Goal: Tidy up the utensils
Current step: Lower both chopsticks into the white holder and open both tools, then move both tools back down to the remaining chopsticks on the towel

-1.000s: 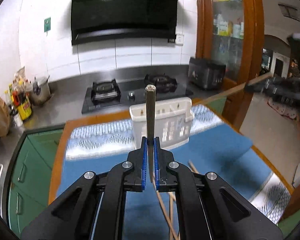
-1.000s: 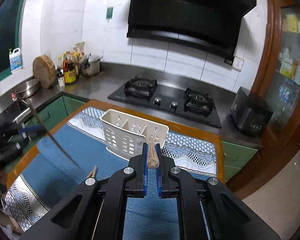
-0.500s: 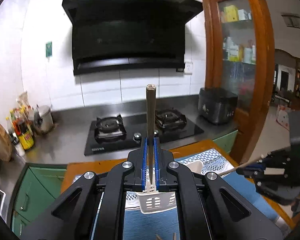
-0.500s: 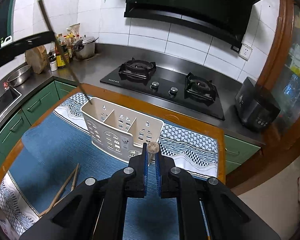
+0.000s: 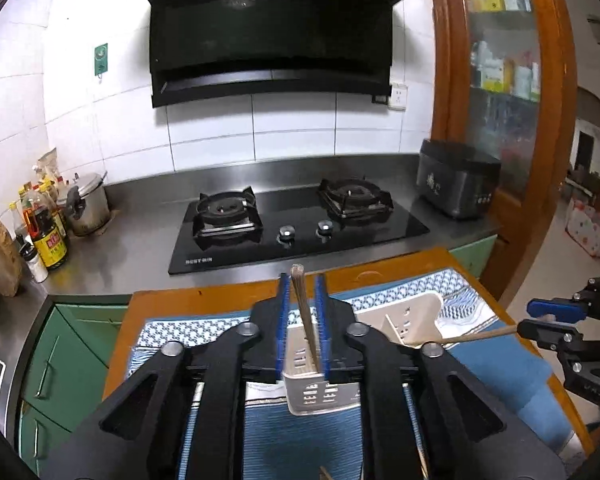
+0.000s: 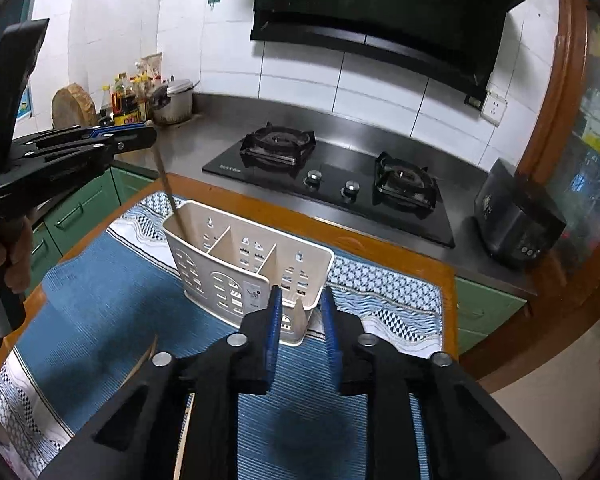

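Both hand-held grippers, left and right, gape; two wooden chopsticks drop into the three-slot slotted plastic caddy.

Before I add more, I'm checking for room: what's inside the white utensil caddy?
The left tool's dark chopstick dips into the utensil caddy's leftmost compartment. The middle compartments look empty; the floors are hidden by its walls.
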`<state>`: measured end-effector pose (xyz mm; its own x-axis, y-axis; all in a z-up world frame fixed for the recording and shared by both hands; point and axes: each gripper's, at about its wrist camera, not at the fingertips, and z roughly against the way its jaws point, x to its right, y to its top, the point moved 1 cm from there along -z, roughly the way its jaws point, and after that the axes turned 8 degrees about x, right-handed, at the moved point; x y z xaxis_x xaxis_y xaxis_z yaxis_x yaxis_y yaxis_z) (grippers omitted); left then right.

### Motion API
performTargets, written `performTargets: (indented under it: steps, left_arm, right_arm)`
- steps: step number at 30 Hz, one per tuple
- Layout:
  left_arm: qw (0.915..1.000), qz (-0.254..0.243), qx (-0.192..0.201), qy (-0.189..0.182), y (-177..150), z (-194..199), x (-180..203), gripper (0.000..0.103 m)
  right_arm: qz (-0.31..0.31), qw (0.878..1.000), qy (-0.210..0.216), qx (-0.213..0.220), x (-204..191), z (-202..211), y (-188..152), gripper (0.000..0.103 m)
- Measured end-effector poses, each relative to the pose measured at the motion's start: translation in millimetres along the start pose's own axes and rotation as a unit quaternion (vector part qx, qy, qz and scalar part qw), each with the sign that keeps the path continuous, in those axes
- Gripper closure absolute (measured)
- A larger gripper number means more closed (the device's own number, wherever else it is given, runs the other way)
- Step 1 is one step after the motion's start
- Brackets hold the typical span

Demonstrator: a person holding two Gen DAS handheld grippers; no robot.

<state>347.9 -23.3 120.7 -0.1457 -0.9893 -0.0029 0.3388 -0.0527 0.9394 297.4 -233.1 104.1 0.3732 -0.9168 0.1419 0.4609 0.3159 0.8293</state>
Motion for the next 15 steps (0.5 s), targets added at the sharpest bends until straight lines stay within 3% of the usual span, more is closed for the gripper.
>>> performTargets:
  steps: [2,7,15]
  left_arm:
    - [0.9999,-0.001,0.012,0.004,4.3,10.8,-1.9,0.081]
    - [0.9996,-0.001,0.028,0.000,2.8,55.2,-7.0,0.081]
    - [1.0000,-0.005,0.006,-0.003,-64.0,122.4,-7.8,0.081]
  right_arm:
    - [0.003,1.000,-0.007,0.011,-0.2,10.9,1.2,0.079]
    - [-0.008,0.999,-0.011,0.037,-5.8,48.8,-9.6,0.079]
    - [-0.017,0.999,0.014,0.023,-46.1,86.9,-84.7,0.079]
